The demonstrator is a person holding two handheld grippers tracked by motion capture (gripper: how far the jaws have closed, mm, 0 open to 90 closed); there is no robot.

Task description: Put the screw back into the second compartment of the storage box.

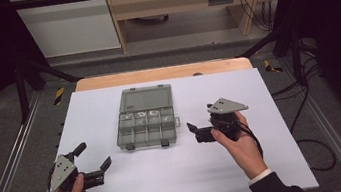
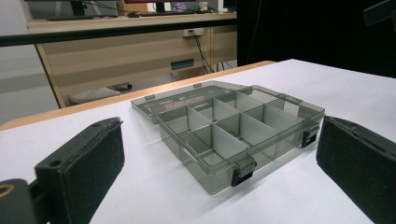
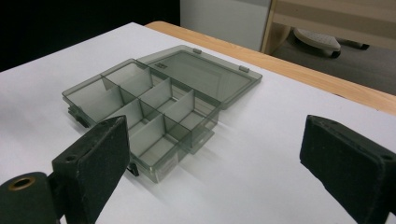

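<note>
1. I have the left gripper (image 1: 92,160) nearest me, at about 7 o'clock on the tabletop (image 1: 278,161), jaws spread wide and holding nothing; their pads look like matte black foam, blocky and flat-faced.
2. The right gripper (image 1: 201,118) sits a little farther in, at about 4 o'clock, jaws likewise spread and empty, pointing toward the box.
3. Between them and beyond, near centre, lies the compartment box (image 1: 146,124): smoky translucent plastic, rectangular, with thin dividers and two dark front latches (image 2: 244,171).
4. Its lid (image 1: 148,99) lies folded back flat toward 12 o'clock, smooth and glossy against the plain white surface.
5. I judge this the approach step. Next I'd bring one gripper to the lid's far edge and swing it over, steadying the base so the light box doesn't slide.
</note>
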